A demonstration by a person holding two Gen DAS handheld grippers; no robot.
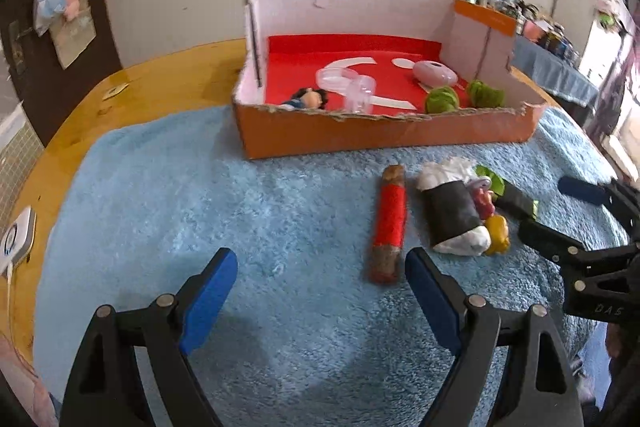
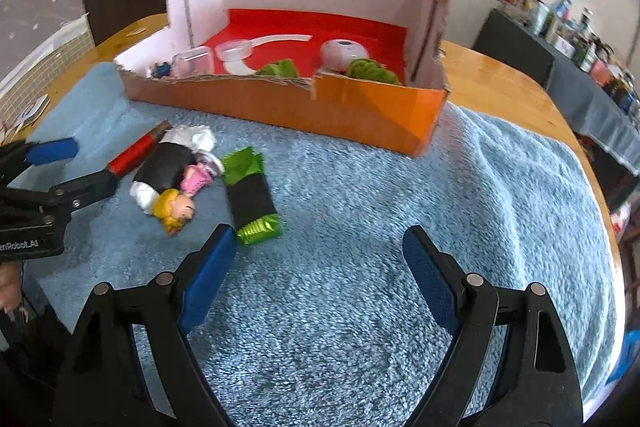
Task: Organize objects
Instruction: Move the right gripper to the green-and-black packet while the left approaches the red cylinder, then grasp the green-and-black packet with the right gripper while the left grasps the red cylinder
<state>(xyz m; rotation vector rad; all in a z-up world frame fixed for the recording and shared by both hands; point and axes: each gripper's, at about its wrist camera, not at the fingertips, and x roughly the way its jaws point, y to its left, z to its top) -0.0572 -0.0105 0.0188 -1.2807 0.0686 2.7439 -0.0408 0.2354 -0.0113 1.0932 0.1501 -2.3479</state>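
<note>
So both the left gripper [image 1: 318, 269] and right gripper [image 2: 320, 247] hang wide open, gripping nothing, over the blue towel [image 2: 360, 187], where the red roll [image 1: 389, 223], black-wrapped bundle [image 1: 454, 213] and doll [image 2: 178, 209] lie near the orange box [image 2: 360, 107].

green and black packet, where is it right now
In the right wrist view the green and black packet lies on the blue towel, left of centre, in front of the orange box and just right of the blonde doll.
</note>
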